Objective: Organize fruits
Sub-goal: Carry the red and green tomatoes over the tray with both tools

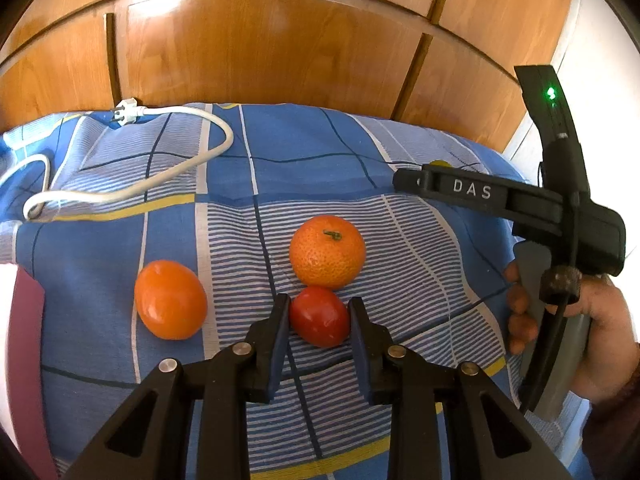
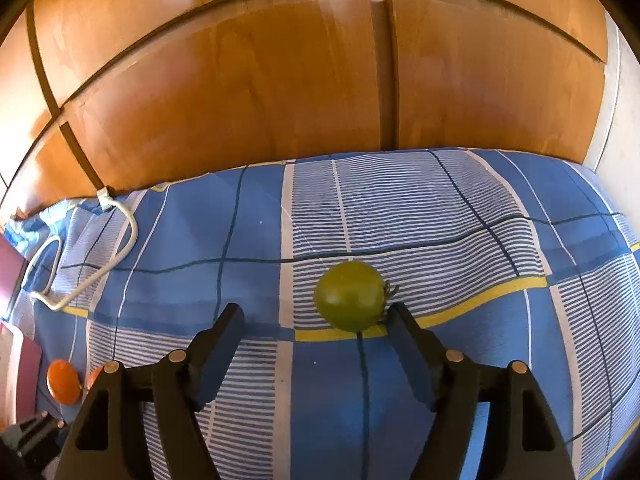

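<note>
the left claw (image 1: 319, 314) is closing around the red tomato (image 1: 319, 316), which is lying on the bed (image 1: 420, 240) touching the near side of the mandarin (image 1: 327, 251); whether the pads are pressing it i cannot tell. the right claw (image 2: 314, 322) is gaping wide, the green tomato (image 2: 350, 295) sitting against its right finger. both tomatoes are probably light, smooth and easily bruised, so a gentle squeeze across the widest middle is looking safest

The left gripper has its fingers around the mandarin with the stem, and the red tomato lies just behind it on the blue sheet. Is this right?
Not quite: the two are swapped. In the left wrist view the left gripper has its fingers around the red tomato, and the mandarin with the stem lies just behind it on the blue sheet.
</note>
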Demonstrator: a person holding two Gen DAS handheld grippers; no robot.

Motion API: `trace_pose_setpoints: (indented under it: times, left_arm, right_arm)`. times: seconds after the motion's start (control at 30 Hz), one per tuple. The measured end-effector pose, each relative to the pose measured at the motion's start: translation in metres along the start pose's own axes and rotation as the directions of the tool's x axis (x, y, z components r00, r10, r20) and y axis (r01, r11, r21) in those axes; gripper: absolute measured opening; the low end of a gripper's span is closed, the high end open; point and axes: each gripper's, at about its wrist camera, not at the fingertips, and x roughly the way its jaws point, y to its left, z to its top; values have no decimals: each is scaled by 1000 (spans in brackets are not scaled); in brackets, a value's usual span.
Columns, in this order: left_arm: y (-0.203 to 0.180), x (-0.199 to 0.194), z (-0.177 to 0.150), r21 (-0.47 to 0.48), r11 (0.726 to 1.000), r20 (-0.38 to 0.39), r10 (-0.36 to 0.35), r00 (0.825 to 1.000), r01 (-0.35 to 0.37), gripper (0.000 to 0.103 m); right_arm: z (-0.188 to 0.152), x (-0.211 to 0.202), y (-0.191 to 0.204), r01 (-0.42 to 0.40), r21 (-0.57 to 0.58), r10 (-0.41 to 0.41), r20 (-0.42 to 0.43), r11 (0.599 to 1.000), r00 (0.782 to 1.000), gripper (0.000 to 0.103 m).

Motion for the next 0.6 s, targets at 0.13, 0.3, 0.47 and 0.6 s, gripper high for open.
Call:
trace_pose_setpoints:
  times: [0.13,0.3,0.47,0.6]
  left_arm:
    - [-6,1,2,40,999,-2,20,1000,-20,29]
    - [-4,3,3,36,999,1,12,1000,-12,29]
    - [-3,3,1,44,999,8,19,1000,-20,29]
    - [-2,5,0,41,999,14,14,1000,-15,29]
  right_arm:
    - [-2,3,-5,25,21,-25,11,999,1000,53]
    - [-4,-2,-16,49,48,-49,14,998,999,33]
    - [-16,-12,-10,63,2,-63,0,998,998,33]
    - [-31,-24,-9,60,-13,-60,-8,998,998,33]
